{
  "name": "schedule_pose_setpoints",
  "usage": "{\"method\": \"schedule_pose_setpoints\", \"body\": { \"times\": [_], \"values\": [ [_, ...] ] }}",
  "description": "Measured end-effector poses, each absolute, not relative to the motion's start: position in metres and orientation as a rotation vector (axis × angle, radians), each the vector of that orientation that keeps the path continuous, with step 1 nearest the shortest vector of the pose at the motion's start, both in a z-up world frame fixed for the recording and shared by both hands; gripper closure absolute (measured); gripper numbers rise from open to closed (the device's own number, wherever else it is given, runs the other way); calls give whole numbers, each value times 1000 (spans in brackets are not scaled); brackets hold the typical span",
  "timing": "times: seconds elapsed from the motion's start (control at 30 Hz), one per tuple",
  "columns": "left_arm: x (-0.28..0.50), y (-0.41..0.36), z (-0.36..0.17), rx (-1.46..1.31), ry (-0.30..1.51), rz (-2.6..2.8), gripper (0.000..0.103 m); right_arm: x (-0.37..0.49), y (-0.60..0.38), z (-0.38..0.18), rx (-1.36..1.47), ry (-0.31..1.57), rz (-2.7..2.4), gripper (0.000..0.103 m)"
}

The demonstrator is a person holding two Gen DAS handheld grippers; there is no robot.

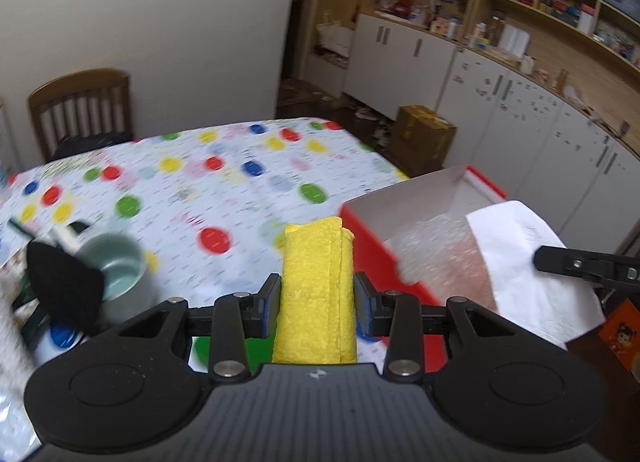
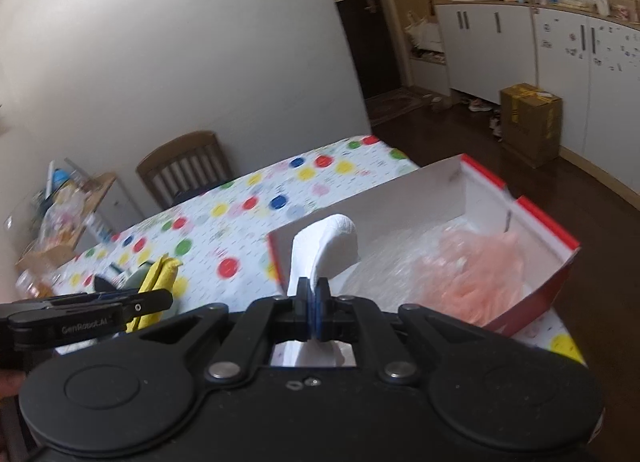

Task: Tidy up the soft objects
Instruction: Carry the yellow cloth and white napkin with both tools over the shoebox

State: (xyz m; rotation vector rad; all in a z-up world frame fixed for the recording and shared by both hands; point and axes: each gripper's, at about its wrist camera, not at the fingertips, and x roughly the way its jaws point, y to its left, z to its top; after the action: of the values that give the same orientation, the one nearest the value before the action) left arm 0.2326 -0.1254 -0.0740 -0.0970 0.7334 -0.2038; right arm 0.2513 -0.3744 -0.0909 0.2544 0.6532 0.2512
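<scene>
Left wrist view: the left gripper (image 1: 316, 302) has its 2 fingers (image 1: 267, 304) pressed against the sides of a folded yellow dotted cloth (image 1: 316, 286), which stands up between them and reaches away from the camera. It hangs above the surface covered by a white tablecloth with coloured dots (image 1: 192, 189). To the right, just past the cloth, sits an open red cardboard box with white inside walls (image 1: 404, 201); a clear bubble-wrap sheet with something pink under it (image 1: 436, 250) lies in it. A white paper tissue (image 1: 532, 266) hangs over the box's near right side, held by the right gripper (image 1: 540, 256), which enters from the right edge. At near left a pale green mug (image 1: 120, 274) stands on the surface, partly hidden by a black rounded object (image 1: 60, 282). A brown wooden chair (image 1: 80, 109) stands at the far left, and a brown carton (image 1: 424, 133) sits on the floor beyond.

Right wrist view: the right gripper (image 2: 313, 304) has its fingers closed tight on the white tissue (image 2: 328, 242), which curls up and over the near left wall of the box (image 2: 560, 238). At left, the left gripper (image 2: 160, 300) holds the yellow cloth (image 2: 160, 282) above the surface
</scene>
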Motion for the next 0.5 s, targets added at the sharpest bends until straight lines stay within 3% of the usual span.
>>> {"method": "schedule_pose_setpoints", "body": {
  "times": [0.5],
  "values": [
    [307,-213,-87,17,795,-344,66,303,-427,-111,286,665,94,102]
  ]
}}
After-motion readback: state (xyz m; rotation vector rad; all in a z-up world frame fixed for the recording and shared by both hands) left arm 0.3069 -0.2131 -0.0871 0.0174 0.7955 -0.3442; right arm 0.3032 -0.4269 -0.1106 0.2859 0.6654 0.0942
